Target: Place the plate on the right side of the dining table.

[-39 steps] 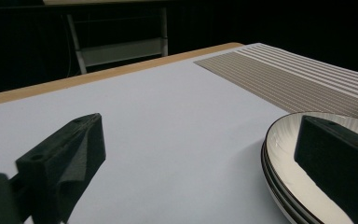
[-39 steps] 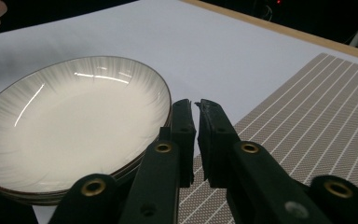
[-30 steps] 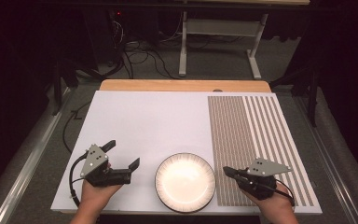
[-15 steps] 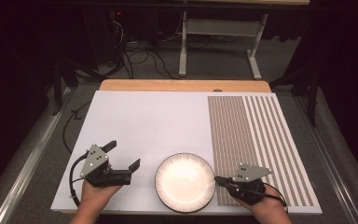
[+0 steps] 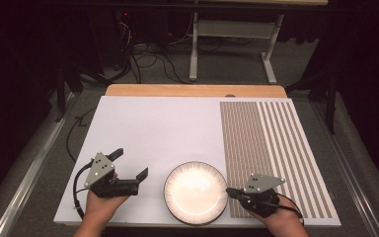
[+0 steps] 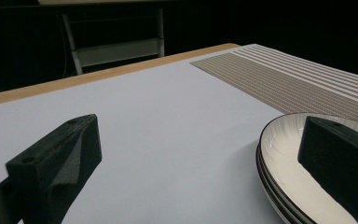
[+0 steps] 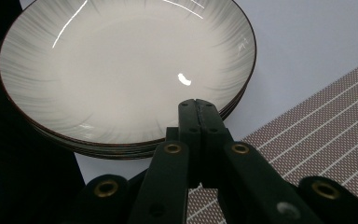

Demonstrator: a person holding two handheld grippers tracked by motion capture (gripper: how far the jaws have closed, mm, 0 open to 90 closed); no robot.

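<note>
Claws first: the right claw (image 5: 231,190) has its two black jaws pressed flat together with nothing between them, and in the right gripper view its tip (image 7: 198,105) sits right at the near rim of the stack of plates (image 7: 121,70), over the edge; whether it actually touches the rim I cannot tell. The hand (image 5: 281,222) behind it comes in from the near edge, and the grey three-cornered plate rides on top of the claw.

The left claw (image 5: 129,165) is spread wide, holding nothing. One jaw points away over the white sheet, the other towards the plates, stopping short of them. In the left gripper view the stack (image 6: 284,154) lies just beyond that jaw, and the rims of several plates show one above another. The left hand (image 5: 101,207) grips it from below, a black cable looping off to the side.

The plates are white with a dark rim and faint grey streaks, and sit near the front edge of the bench (image 5: 192,90), between the two claws. They rest on the white sheet (image 5: 163,133), just beside the brown striped mat (image 5: 271,143) that covers the right part.
</note>
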